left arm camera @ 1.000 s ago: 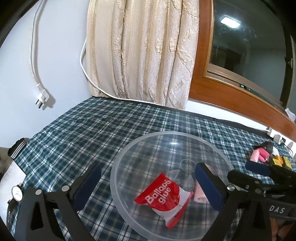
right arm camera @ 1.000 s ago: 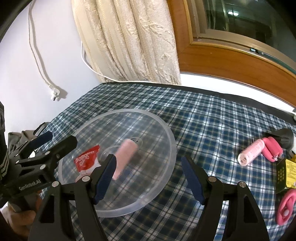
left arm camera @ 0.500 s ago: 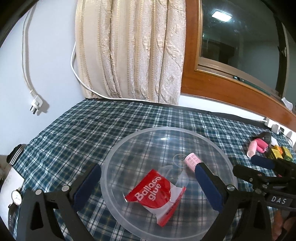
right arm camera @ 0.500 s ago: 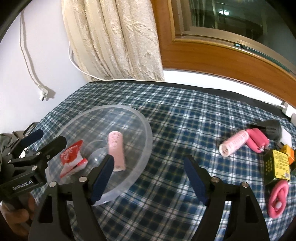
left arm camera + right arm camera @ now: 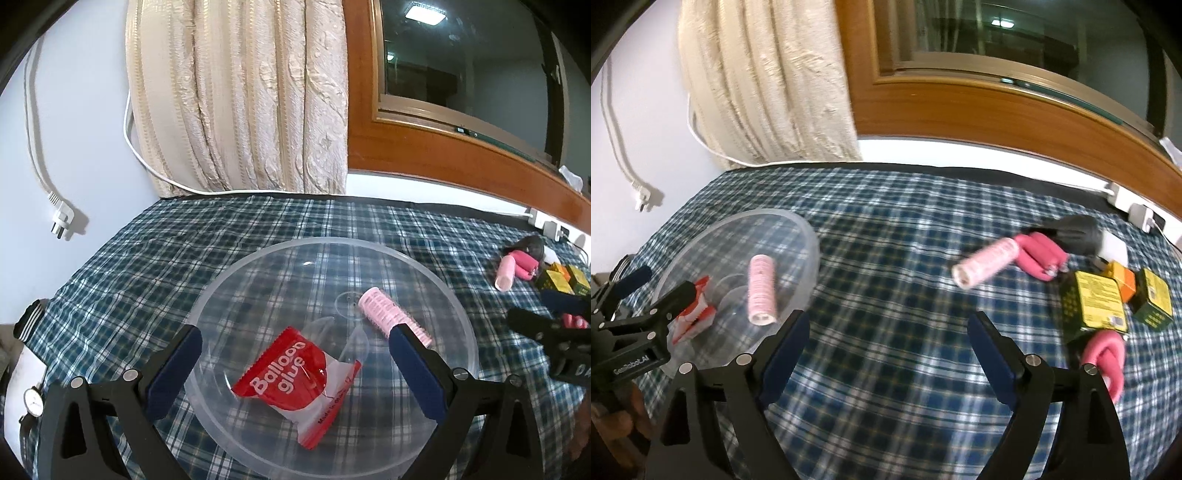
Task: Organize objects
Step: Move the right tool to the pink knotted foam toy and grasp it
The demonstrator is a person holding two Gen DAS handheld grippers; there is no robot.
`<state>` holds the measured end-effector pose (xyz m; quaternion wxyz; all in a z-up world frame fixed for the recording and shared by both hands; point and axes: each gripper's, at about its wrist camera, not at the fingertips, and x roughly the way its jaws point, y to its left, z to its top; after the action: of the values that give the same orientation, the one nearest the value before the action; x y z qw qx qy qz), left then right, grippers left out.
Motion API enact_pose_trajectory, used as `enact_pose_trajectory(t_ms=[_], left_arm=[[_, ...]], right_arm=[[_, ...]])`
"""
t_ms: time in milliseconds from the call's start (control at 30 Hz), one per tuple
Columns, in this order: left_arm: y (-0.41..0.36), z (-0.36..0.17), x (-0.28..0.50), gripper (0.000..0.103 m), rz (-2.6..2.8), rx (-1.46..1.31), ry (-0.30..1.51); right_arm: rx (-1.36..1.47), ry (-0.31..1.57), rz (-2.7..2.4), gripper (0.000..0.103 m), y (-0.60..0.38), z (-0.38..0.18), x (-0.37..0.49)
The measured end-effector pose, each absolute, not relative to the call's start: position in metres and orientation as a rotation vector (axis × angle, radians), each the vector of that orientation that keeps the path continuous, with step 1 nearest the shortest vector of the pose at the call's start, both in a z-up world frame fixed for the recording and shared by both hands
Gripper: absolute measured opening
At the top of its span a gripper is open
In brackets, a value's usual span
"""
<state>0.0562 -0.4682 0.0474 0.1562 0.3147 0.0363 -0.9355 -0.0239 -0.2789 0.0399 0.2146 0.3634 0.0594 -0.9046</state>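
meanwhile both grippers, left gripper (image 5: 295,360) and right gripper (image 5: 888,338), gape empty; right over bare cloth (image 5: 905,280) beside bowl (image 5: 809,236).

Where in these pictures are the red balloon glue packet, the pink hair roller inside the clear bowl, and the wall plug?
balloon glue packet (image 5: 291,373): left wrist view, red printed face.
pink hair roller (image 5: 761,290): right wrist view, middle of its ribbed side.
wall plug (image 5: 62,222): left wrist view, white plug body.

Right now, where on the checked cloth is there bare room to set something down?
The widest bare patch lies between the clear bowl and the loose pink roller. The cloth behind the bowl, toward the curtain, is also free. It is crowded around the yellow boxes and pink foam curlers.
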Motion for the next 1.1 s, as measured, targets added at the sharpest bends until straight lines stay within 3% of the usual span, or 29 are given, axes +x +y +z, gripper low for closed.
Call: enact_pose_trajectory(t_ms=[567,1100], left_arm=[[-0.441,0.044,0.046,0.103,-2.677,0.973,0.007],[-0.364,0.047,0.023,0.103,-2.791,1.081,-0.128]], right_arm=[[1.032,0.127,-2.599,0.089,-0.222,0.041,-0.023],[1.079,0.078,-2.687,0.089,-0.159,0.039,-0.031]])
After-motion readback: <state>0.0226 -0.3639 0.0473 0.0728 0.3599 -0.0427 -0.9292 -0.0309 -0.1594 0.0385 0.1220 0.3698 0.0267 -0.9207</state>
